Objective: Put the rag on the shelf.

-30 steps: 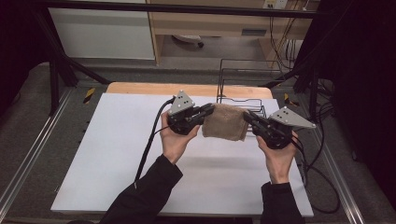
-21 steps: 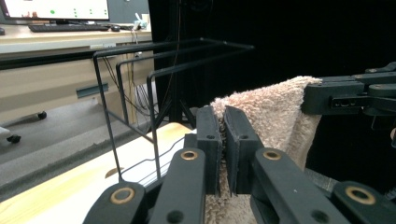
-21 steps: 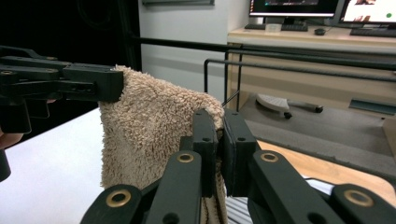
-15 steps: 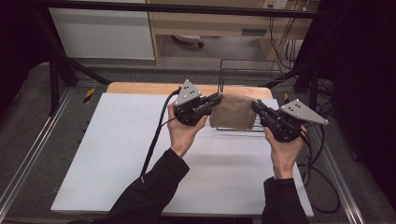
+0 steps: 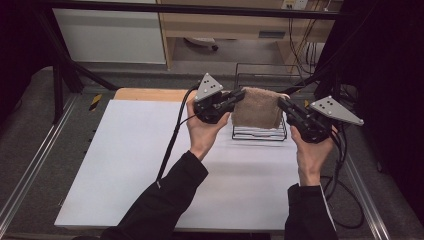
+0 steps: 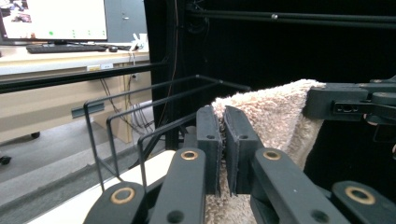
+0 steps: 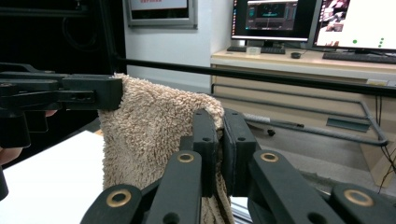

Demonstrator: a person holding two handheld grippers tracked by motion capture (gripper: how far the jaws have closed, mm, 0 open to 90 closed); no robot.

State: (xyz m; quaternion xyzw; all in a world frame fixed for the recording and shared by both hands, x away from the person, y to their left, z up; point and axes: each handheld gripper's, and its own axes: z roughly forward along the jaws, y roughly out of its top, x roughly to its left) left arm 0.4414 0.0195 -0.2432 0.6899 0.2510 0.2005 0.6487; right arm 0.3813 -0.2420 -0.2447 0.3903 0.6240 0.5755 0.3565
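A tan terry towel [image 5: 257, 107] hangs folded in the air between my two grippers, in front of a black wire rack [image 5: 260, 80]. My left gripper [image 5: 240, 93] is shut on the towel's upper left corner, and my right gripper [image 5: 281, 102] is shut on its upper right corner. In the left gripper view the jaws pinch the towel [image 6: 275, 116] edge, with the rack's [image 6: 140, 121] black bars behind. In the right gripper view the towel [image 7: 149, 135] drapes down from my jaws, and the other gripper [image 7: 70, 95] grips its far corner.
A white sheet [image 5: 125, 165] covers the table, with a wooden strip [image 5: 150, 94] at its back edge. Metal rails [image 5: 30, 170] run along both sides. Cables [image 5: 175, 135] trail from each gripper. A desk with monitors [image 7: 275, 18] stands beyond the table.
Both grippers have lifted the towel off the white sheet and carried it away from the person, up to the wire rack. The towel now hangs instead of lying bunched.
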